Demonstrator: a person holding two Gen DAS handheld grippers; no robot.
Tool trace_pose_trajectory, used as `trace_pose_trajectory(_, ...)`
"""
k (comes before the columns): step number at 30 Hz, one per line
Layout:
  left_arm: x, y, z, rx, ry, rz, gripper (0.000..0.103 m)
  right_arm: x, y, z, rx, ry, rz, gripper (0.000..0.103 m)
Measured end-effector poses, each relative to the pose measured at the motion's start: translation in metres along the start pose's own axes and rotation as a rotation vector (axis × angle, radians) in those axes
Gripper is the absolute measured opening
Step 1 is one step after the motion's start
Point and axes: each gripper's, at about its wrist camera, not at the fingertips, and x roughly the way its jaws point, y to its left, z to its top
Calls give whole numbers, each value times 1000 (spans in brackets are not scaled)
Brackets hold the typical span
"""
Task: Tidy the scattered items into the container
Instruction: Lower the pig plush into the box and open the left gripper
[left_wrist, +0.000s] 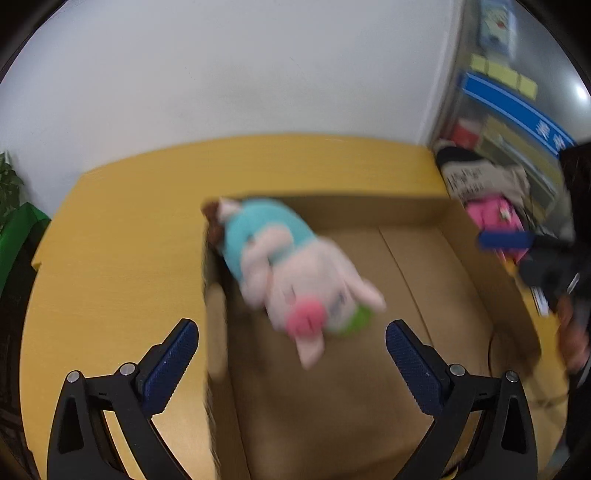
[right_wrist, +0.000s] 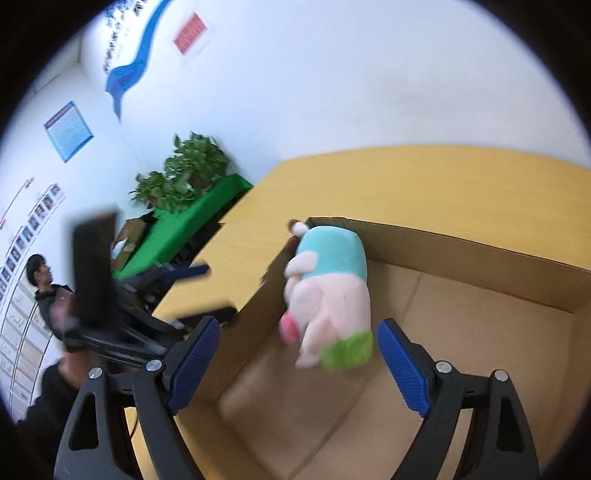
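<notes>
Both grippers have their fingers spread wide apart, holding nothing. One plush pig (left_wrist: 291, 266) in a teal top lies blurred inside the cardboard box (left_wrist: 369, 206), against its left wall, ahead of and between the left gripper (left_wrist: 291, 336) fingertips. Near the right gripper (right_wrist: 297, 338), the pig's green end sits just beside the right finger (right_wrist: 400, 369). The box rests on a yellow table (left_wrist: 122, 236).
</notes>
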Motion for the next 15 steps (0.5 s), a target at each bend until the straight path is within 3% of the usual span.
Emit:
trace_pose_trajectory(5,15,-21,-54,-7,106,-21,103,-85,-6,-43,-25,50,-127,88)
trace_pose_trajectory(10,27,-30,-94,-68,200,-57,99,-133,-26,-104,35,68,-247,88)
trace_pose_trajectory(15,16,-33,-119,-149,178,-69,98,-188,-33,-149,65,41,-348,88)
